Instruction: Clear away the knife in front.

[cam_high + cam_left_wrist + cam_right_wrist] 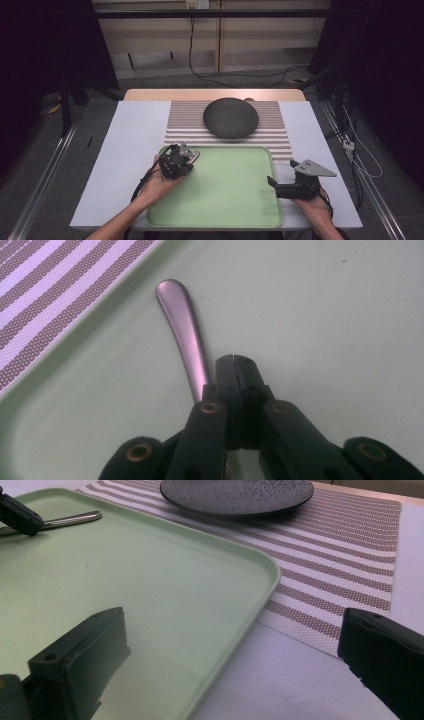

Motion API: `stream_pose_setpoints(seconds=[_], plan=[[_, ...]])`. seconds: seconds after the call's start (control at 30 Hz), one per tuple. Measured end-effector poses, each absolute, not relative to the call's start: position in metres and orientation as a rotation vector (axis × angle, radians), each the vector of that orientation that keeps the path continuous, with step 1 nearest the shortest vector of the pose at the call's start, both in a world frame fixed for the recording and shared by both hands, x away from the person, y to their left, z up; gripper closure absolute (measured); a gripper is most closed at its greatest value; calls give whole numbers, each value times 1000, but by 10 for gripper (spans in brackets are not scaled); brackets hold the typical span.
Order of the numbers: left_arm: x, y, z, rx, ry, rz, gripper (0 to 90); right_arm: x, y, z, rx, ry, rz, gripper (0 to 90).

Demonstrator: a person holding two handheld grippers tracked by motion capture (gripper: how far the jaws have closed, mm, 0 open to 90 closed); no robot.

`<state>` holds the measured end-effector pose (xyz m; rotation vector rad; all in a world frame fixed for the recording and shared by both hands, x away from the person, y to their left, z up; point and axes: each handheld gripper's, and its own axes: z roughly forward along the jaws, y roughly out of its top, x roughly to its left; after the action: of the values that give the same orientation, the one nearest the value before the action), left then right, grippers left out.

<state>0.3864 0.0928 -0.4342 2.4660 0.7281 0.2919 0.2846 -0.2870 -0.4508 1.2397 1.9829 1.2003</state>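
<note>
The metal handle (184,330) lies on the green tray (225,195) near its far left corner. The left tool (234,362), jaws together, sits just beside it. The right tool (230,645) gapes wide over the tray's right edge.

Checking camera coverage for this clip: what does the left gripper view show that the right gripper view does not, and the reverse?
Left gripper view alone: the left gripper up close, jaws shut together, with the metal utensil handle lying just beside them; whether it is pinched cannot be told.

Right gripper view alone: the dark plate on the mat, the white table, and the right gripper with jaws wide apart over the tray's edge.

Both: the green tray, the striped placemat and the handle.
</note>
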Motion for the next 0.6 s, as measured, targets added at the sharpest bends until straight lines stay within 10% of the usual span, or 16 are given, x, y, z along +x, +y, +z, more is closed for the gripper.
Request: stream_pose_setpoints(seconds=[0.6], plan=[[393, 105, -434, 2450, 785, 286, 900, 285, -287, -451, 1241, 1984, 1199, 0]])
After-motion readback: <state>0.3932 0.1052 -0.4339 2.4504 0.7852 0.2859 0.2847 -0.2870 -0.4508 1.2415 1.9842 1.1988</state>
